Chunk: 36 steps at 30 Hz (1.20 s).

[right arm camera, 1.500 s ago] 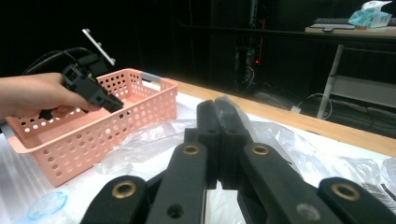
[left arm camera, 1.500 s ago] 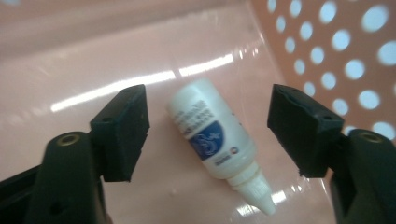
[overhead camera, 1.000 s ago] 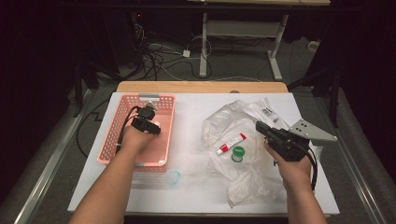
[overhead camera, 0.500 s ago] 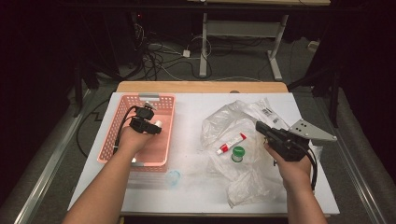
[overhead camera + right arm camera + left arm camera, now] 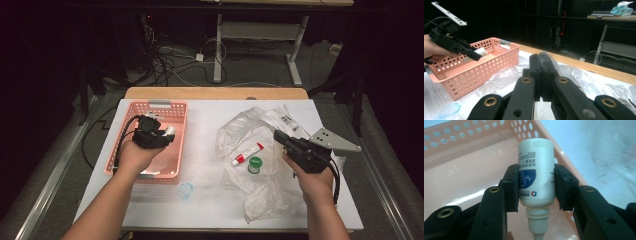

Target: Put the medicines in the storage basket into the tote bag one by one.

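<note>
My left gripper (image 5: 166, 133) is shut on a small white bottle (image 5: 170, 130) with a blue label, held above the pink basket (image 5: 165, 107). In the left gripper view the pads press both sides of the bottle (image 5: 536, 167), whose nozzle points back toward the camera, and the basket floor (image 5: 469, 175) lies below. My right gripper (image 5: 279, 136) hovers over the crumpled plastic bag at the right, with its jaws shut together on nothing (image 5: 541, 62). The right gripper view also shows the left gripper (image 5: 475, 57) with the bottle (image 5: 482, 52) over the basket (image 5: 489, 67).
A clear plastic bag (image 5: 260, 185) spreads over the right half of the white table top (image 5: 205, 130). On it lie a red and white tube (image 5: 247, 153) and a green cap (image 5: 255, 164). A small clear round lid (image 5: 186, 190) lies in front of the basket.
The left hand has lifted the bottle higher above the basket and shifted a little to the left. The right hand has stayed still.
</note>
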{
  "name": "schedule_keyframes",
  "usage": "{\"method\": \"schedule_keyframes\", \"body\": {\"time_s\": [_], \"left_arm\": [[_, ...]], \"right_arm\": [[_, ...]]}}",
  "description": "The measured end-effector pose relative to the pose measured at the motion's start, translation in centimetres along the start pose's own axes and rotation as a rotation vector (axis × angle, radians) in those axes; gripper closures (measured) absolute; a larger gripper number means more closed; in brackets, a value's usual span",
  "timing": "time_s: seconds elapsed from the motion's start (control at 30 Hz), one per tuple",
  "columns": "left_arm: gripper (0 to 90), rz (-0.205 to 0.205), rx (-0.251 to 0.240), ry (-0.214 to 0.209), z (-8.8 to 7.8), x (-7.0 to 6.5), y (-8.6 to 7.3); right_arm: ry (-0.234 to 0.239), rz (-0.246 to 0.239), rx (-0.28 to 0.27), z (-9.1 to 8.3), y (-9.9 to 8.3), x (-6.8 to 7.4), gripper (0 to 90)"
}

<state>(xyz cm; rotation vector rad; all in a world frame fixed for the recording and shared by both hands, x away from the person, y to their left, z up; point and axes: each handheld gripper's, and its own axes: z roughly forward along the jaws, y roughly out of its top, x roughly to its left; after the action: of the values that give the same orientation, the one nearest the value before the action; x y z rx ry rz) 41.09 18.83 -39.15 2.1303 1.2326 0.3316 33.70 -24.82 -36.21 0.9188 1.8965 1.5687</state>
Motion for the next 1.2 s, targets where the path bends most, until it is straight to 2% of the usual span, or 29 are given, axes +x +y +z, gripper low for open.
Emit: {"method": "schedule_keyframes", "body": {"time_s": [0.07, 0.2, 0.3, 0.43, 0.47, 0.53, 0.67, 0.73, 0.83, 1.0, 1.07, 1.1, 1.17, 1.2], "left_arm": [[58.2, 0.009, -0.014, -0.004, -0.4, -0.4, -0.3], [58.2, 0.021, -0.072, -0.04, -1.5, -1.5, -0.7], [58.2, 0.05, -0.127, -0.086, -2.5, -3.2, -0.8], [58.2, 0.123, -0.147, -0.141, -3.0, -6.2, -0.9], [58.2, 0.14, -0.148, -0.167, -3.0, -7.1, -0.9], [58.2, 0.158, -0.151, -0.208, -2.7, -8.4, -1.0], [58.2, 0.223, -0.144, -0.265, -1.9, -11.6, -1.2], [58.2, 0.247, -0.13, -0.268, -1.2, -12.7, -1.1], [58.2, 0.264, -0.101, -0.321, 0.2, -14.2, -1.1], [58.2, 0.296, -0.096, -0.407, 2.0, -17.3, -0.6], [58.2, 0.31, -0.106, -0.407, 2.8, -18.5, 0.2], [58.2, 0.32, -0.113, -0.39, 3.3, -18.9, 0.7], [58.2, 0.331, -0.126, -0.327, 4.5, -19.4, 1.9], [58.2, 0.324, -0.127, -0.302, 5.3, -19.4, 2.6]], "right_arm": [[-0.001, 0.002, 0.0, -0.1, 0.0, 0.0, 90.0], [-0.002, 0.001, 0.001, -0.1, 0.0, 0.0, 90.0], [-0.001, 0.003, 0.004, 0.0, -0.1, -0.1, 90.0], [0.002, 0.001, 0.008, 0.2, -0.2, -0.1, 90.0], [0.001, 0.001, 0.008, 0.2, -0.1, 0.0, 90.0], [0.002, 0.003, 0.008, 0.2, -0.1, 0.1, 90.0], [0.003, -0.001, 0.006, 0.1, -0.1, 0.1, 90.0], [0.003, -0.002, 0.006, 0.1, -0.1, 0.1, 90.0], [0.005, -0.004, 0.005, 0.1, -0.1, 0.1, 90.0], [0.006, -0.005, 0.002, 0.1, 0.0, 0.1, 90.0], [0.007, -0.006, 0.004, 0.2, 0.0, 0.2, 90.0], [0.008, -0.003, 0.005, 0.2, 0.0, 0.2, 90.0], [0.009, -0.002, 0.004, 0.2, 0.0, 0.3, 90.0], [0.011, -0.003, 0.003, 0.2, 0.0, 0.3, 90.0]]}}
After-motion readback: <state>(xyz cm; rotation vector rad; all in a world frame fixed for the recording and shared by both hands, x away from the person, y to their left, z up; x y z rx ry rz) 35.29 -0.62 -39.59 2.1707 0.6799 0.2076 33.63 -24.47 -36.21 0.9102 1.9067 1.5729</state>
